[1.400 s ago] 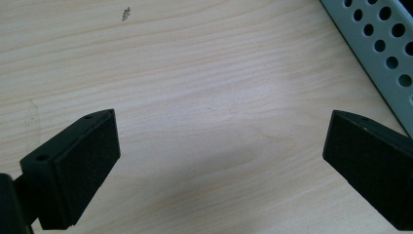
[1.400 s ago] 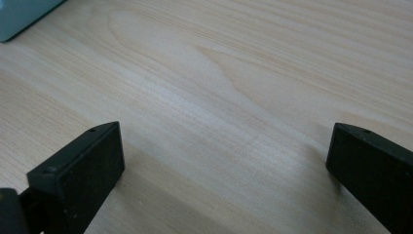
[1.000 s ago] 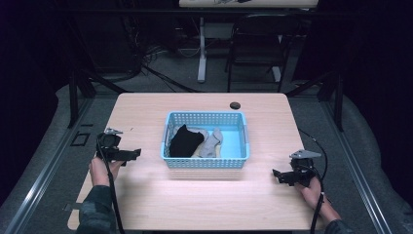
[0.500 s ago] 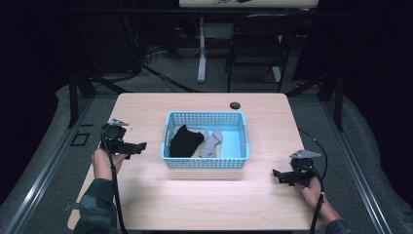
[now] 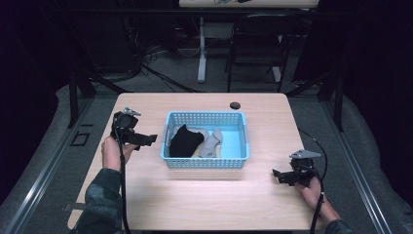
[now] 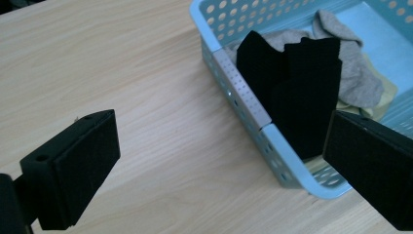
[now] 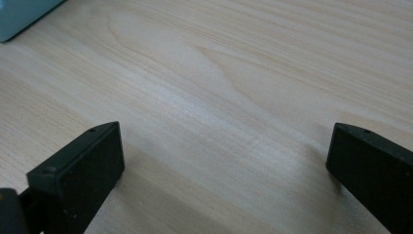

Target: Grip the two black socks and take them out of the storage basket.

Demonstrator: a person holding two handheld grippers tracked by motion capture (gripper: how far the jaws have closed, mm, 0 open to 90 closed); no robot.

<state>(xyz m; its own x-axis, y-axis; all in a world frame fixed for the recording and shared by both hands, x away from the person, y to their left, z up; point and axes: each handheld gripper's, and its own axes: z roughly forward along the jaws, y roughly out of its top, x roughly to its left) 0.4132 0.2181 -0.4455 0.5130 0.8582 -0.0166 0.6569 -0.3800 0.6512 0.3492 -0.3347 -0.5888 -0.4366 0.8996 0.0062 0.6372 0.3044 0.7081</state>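
A light blue perforated basket [image 5: 205, 163] [image 6: 243, 92] stands mid-table. Inside lie a black sock [image 5: 184, 141] [image 6: 297, 87], a grey sock [image 5: 210, 142] [image 6: 358, 80] and a bit of yellowish cloth [image 6: 384, 100]. My left gripper [image 5: 146, 140] [image 6: 221, 165] hovers just left of the basket, raised and pointing at it, open and holding nothing. My right gripper [image 5: 278, 175] [image 7: 224, 175] rests low over bare table at the front right, open wide, nothing between its jaws. A corner of the basket [image 7: 19, 14] shows far off in the right gripper view.
A small dark round object [image 5: 235, 105] lies on the wooden table [image 5: 204, 195] behind the basket. Beyond the far edge stand a chair [image 5: 258, 44] and a table leg [image 5: 201, 48] on a dark floor.
My left gripper has risen and moved right toward the basket. The right gripper has stayed where it was.
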